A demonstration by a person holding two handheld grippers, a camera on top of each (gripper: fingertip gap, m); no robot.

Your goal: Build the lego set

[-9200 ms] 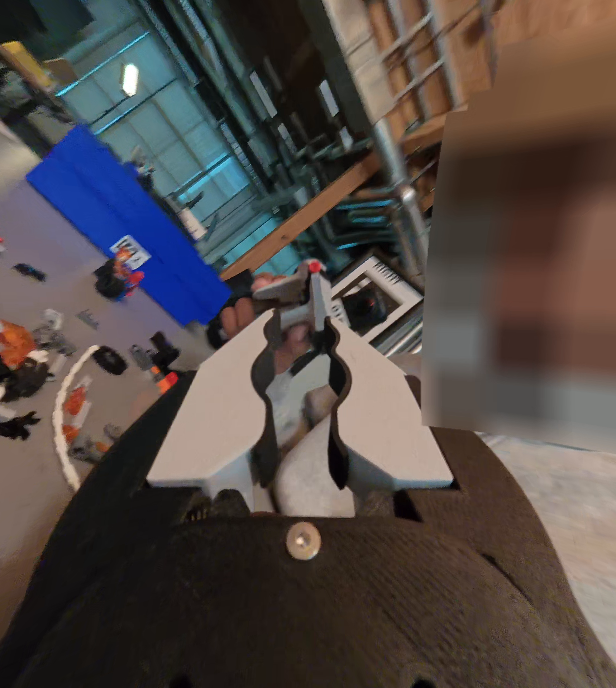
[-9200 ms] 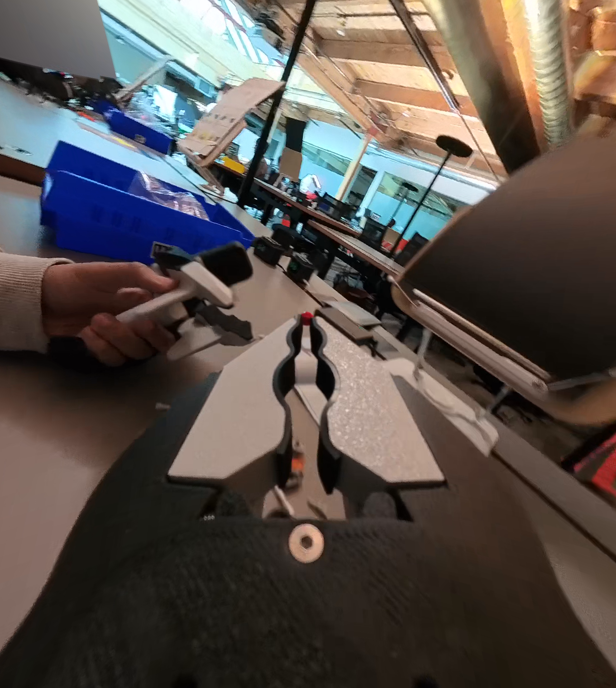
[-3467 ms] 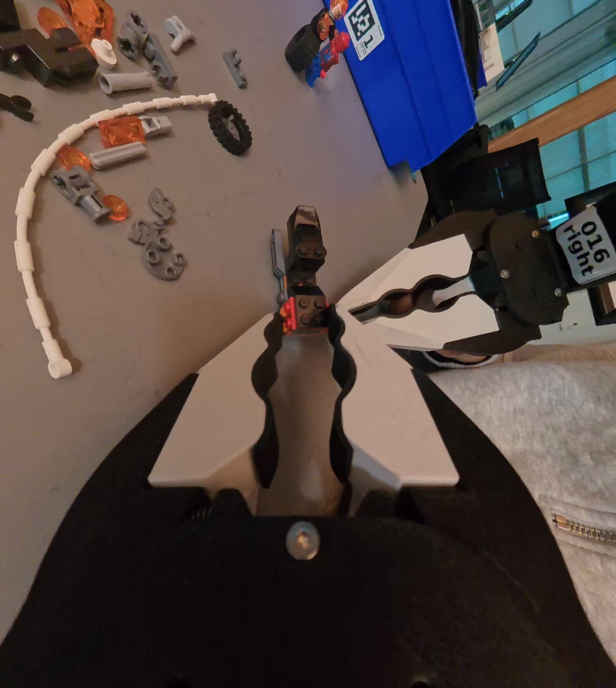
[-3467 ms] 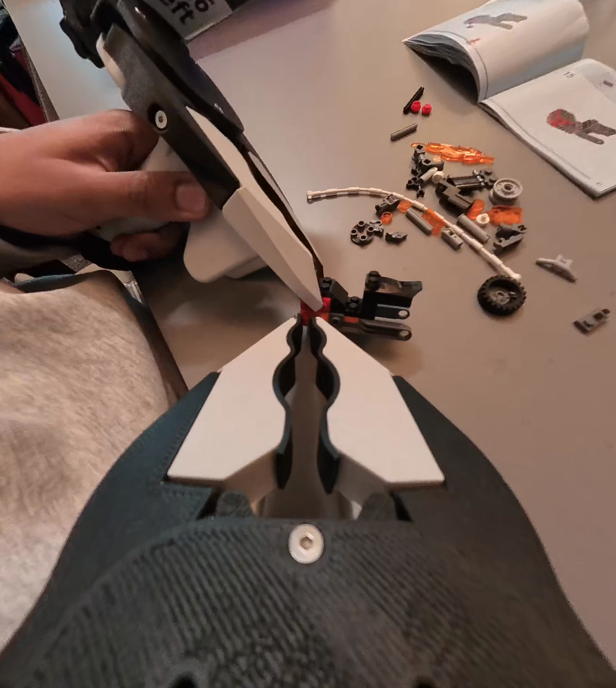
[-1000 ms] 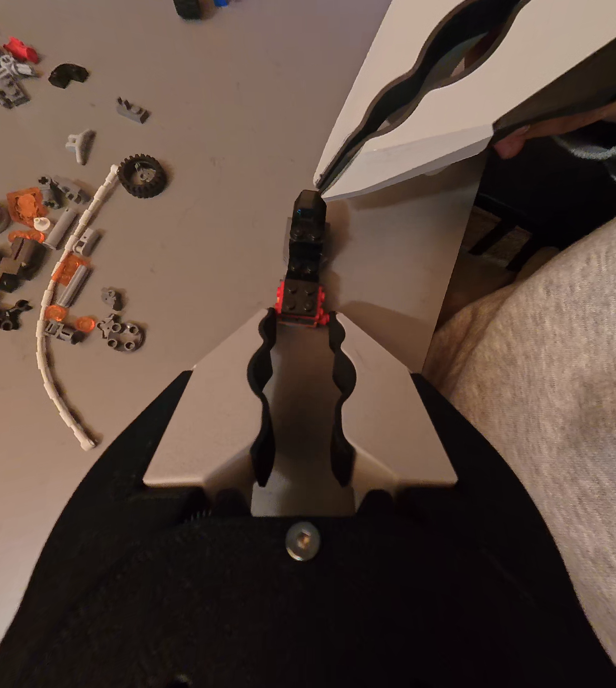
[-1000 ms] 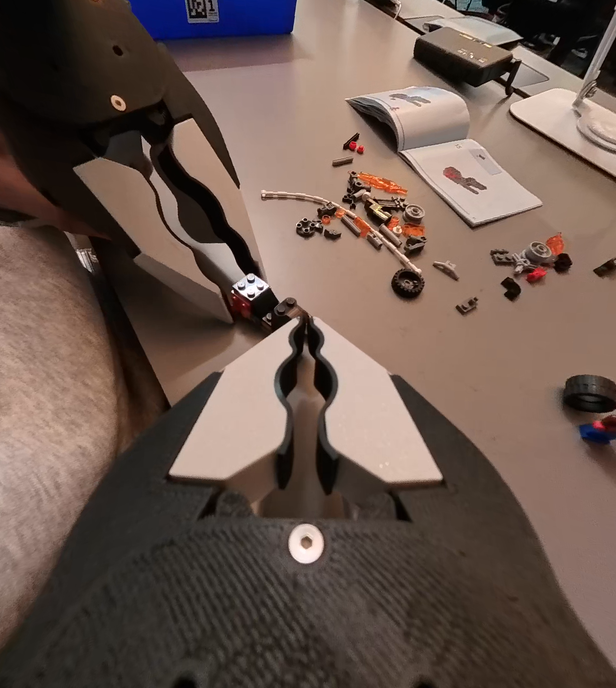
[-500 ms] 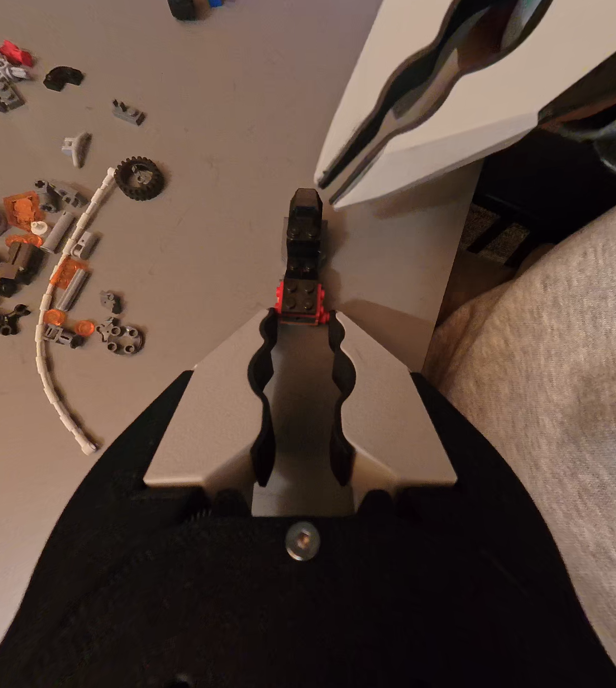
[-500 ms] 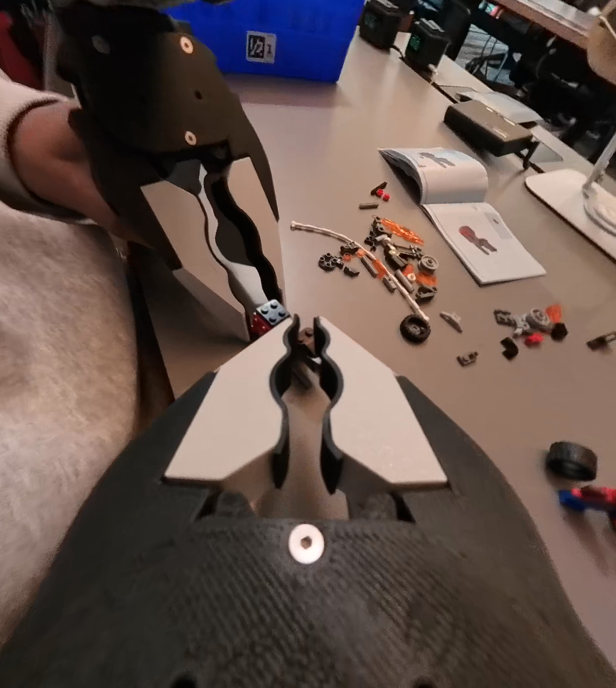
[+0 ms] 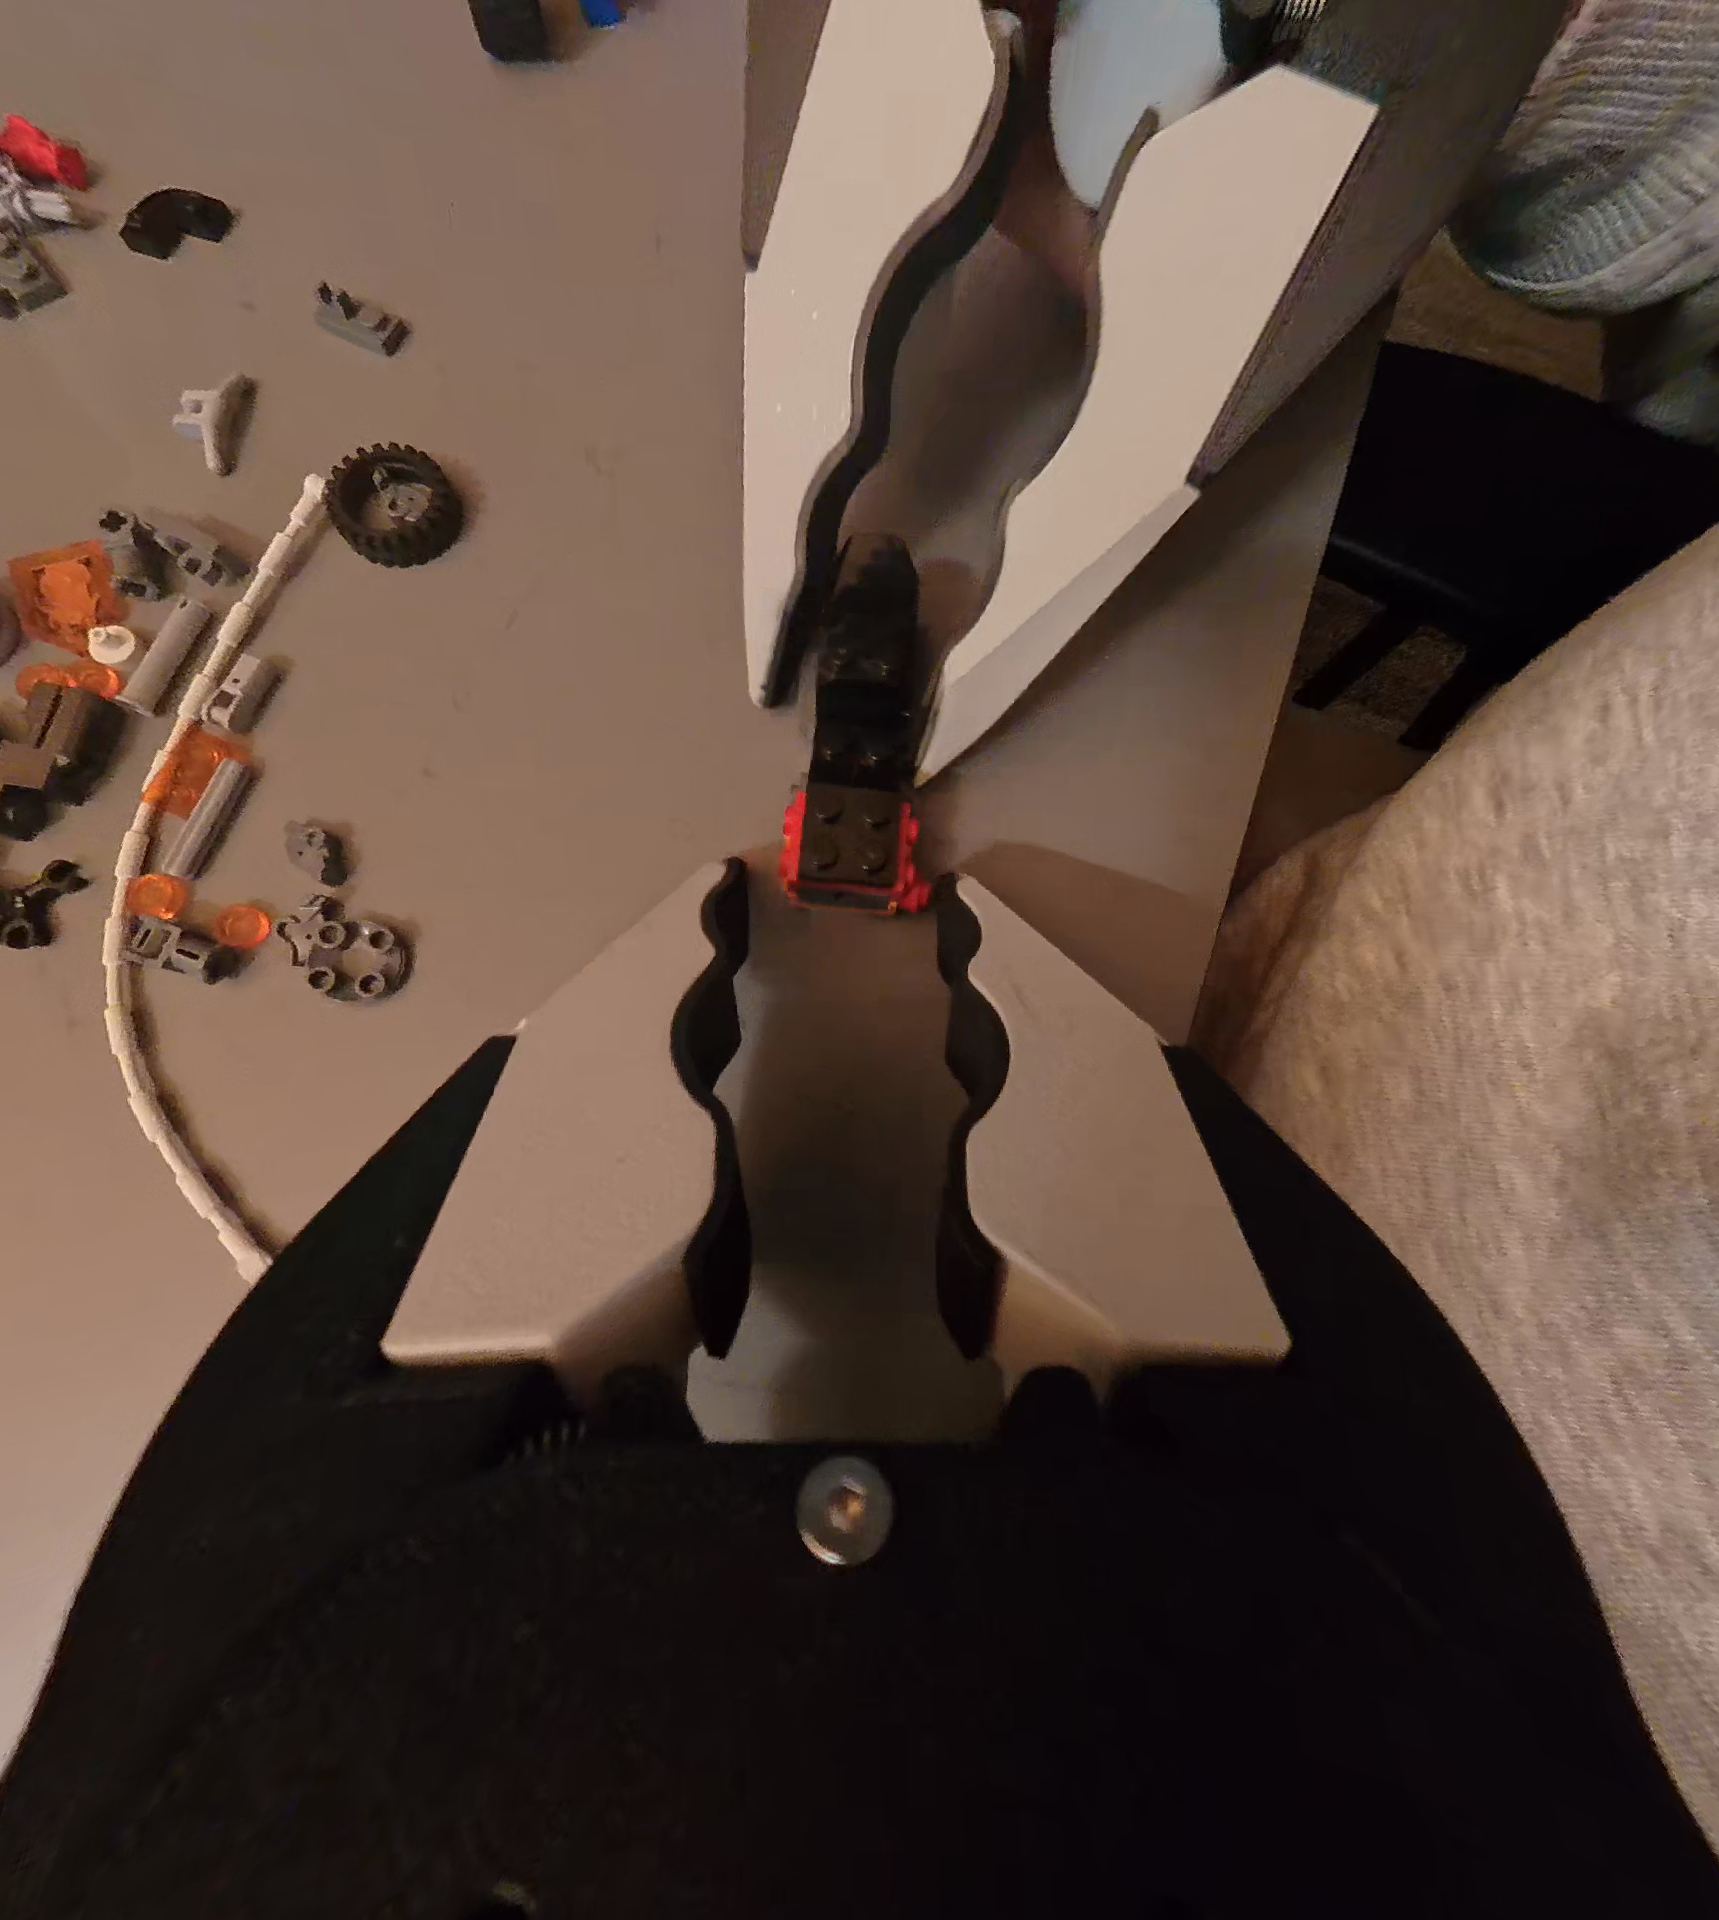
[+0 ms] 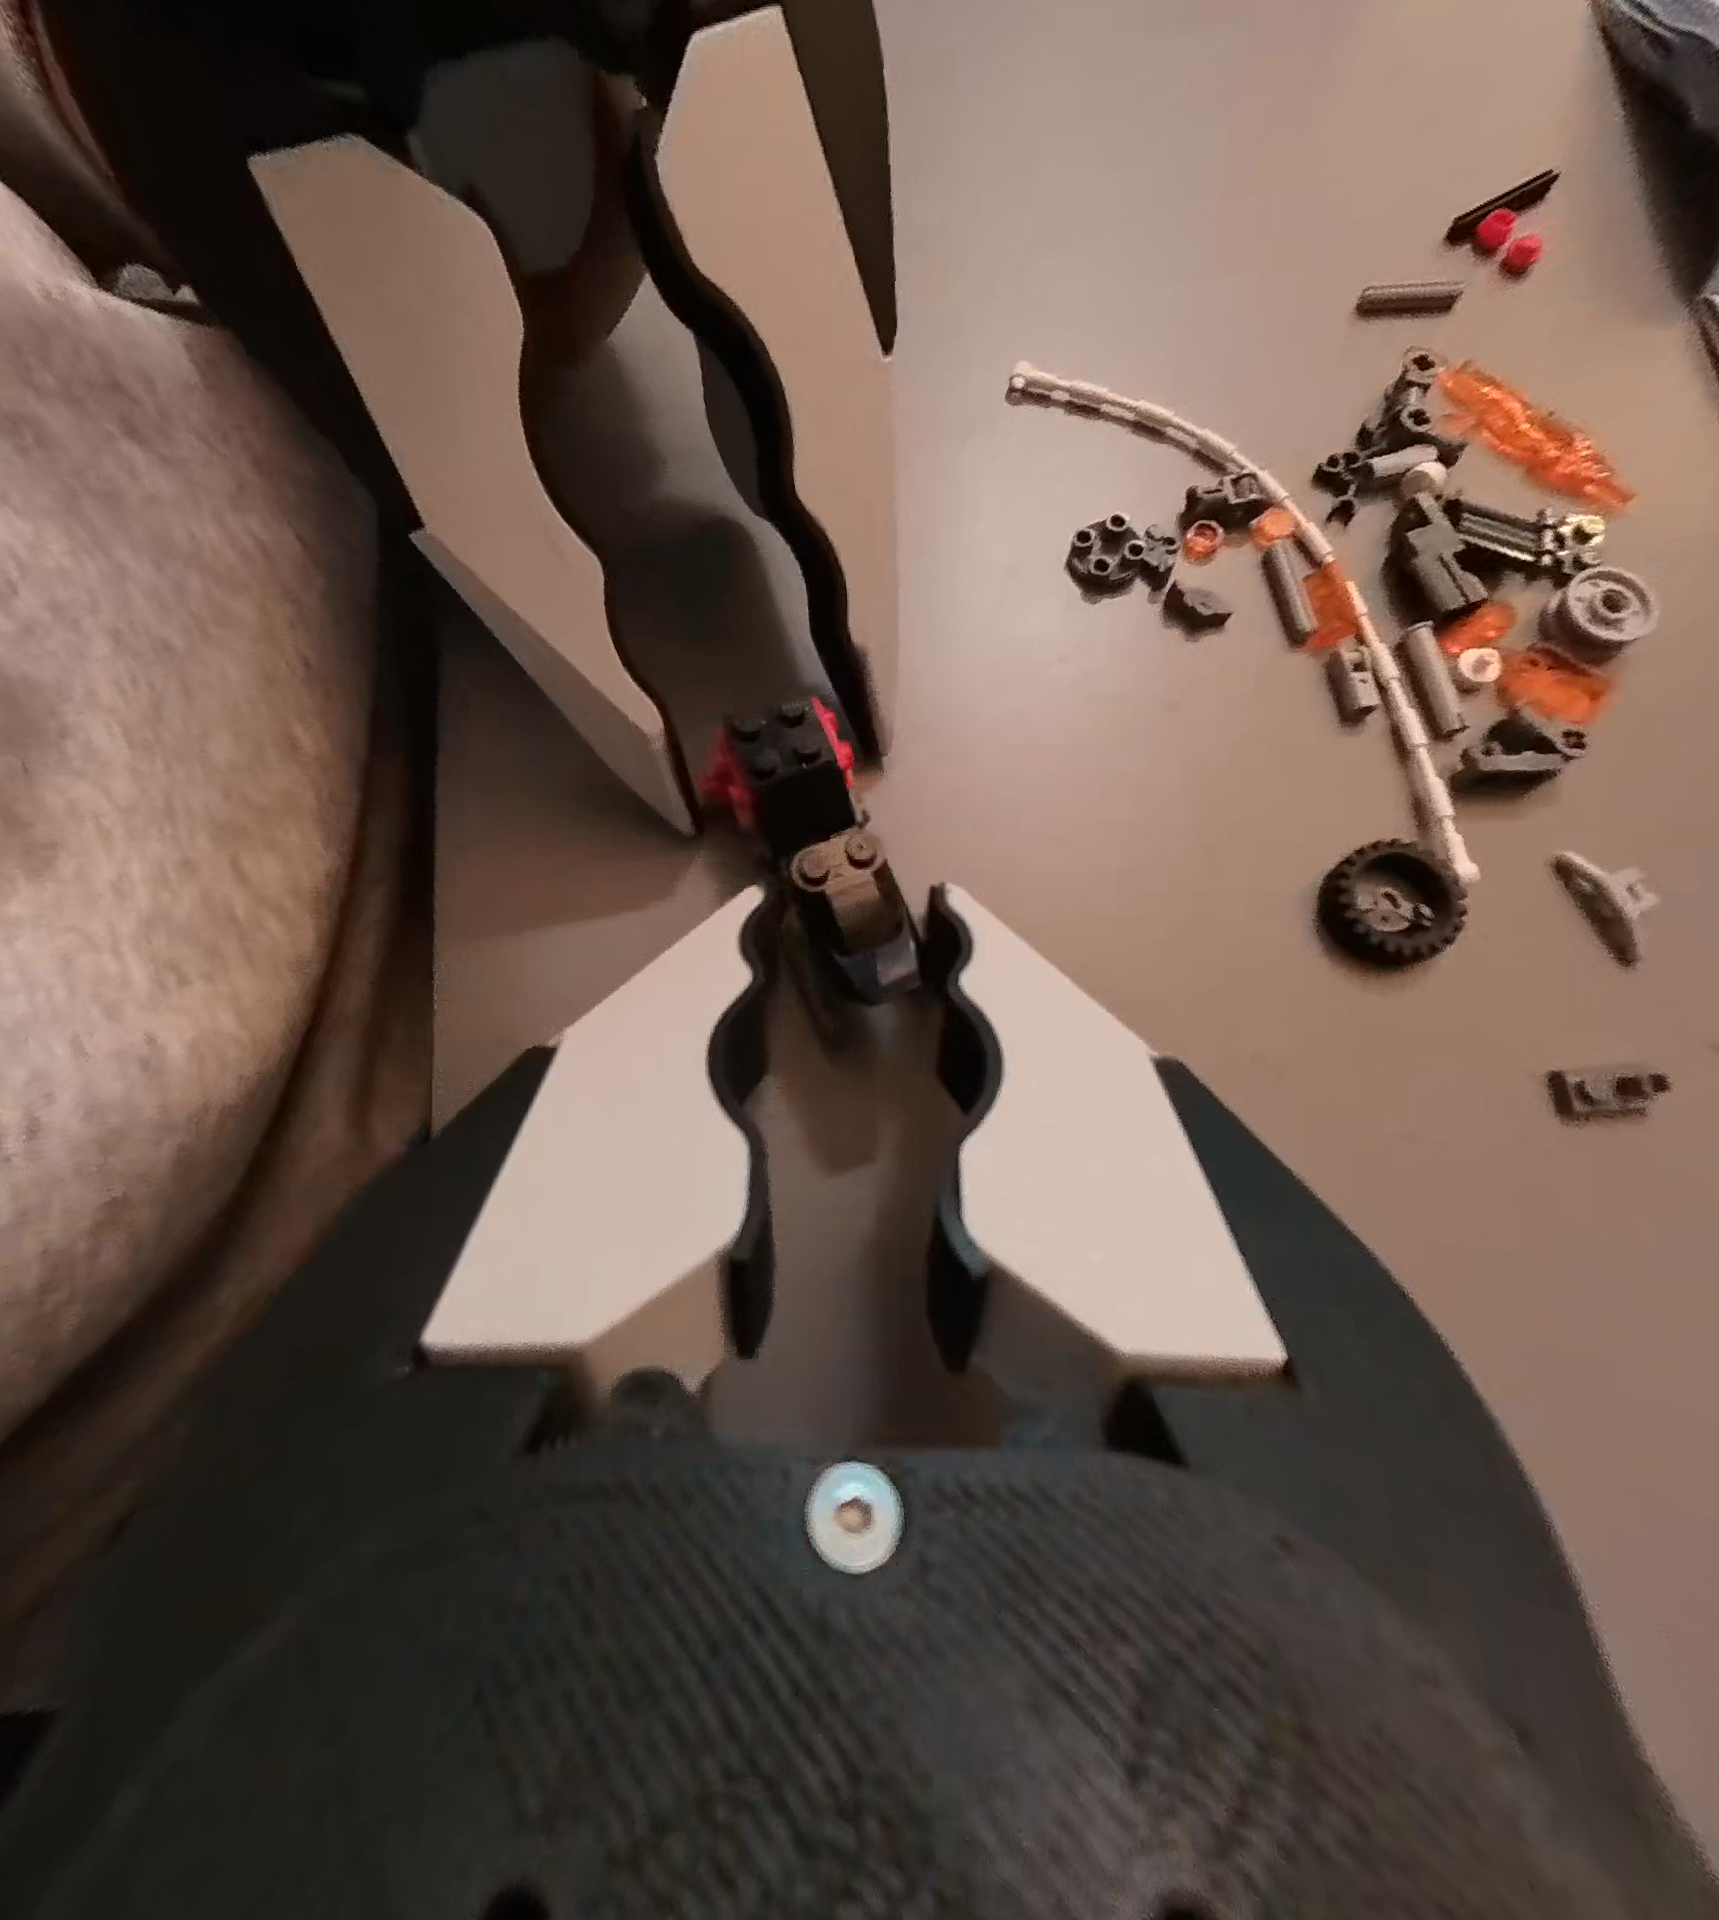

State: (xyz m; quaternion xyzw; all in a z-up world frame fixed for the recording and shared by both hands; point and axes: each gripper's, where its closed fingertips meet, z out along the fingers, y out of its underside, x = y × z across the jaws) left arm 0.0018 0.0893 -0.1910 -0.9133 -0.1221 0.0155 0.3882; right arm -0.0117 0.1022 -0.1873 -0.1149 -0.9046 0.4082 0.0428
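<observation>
A small lego assembly (image 9: pixel 850 847), with a black body and red side studs, is held over the near edge of the grey table (image 9: pixel 574 312). My left gripper (image 9: pixel 839 881) stands around its red-and-black rear block with the fingertips slightly apart from it, so it is open. My right gripper (image 10: pixel 844 904) faces it from the other end and is closed on the dark front part of the assembly (image 10: pixel 782 758). The right gripper also shows at the top of the left wrist view (image 9: pixel 850 732). The left gripper shows at the top of the right wrist view (image 10: pixel 780 787).
Loose parts lie on the table beyond the grippers: a black tyre (image 9: pixel 387 516) (image 10: pixel 1392 906), a white flexible hose (image 10: pixel 1125 407), clear orange pieces (image 9: pixel 65 592) (image 10: pixel 1520 431) and several grey and black bits. A person's grey sweatshirt (image 9: pixel 1509 1039) fills the near side. My left and right fingertips are right by each other.
The right gripper opened, swung head-on to the left one and closed on the assembly's front end. The left fingers have spread a little off the rear block.
</observation>
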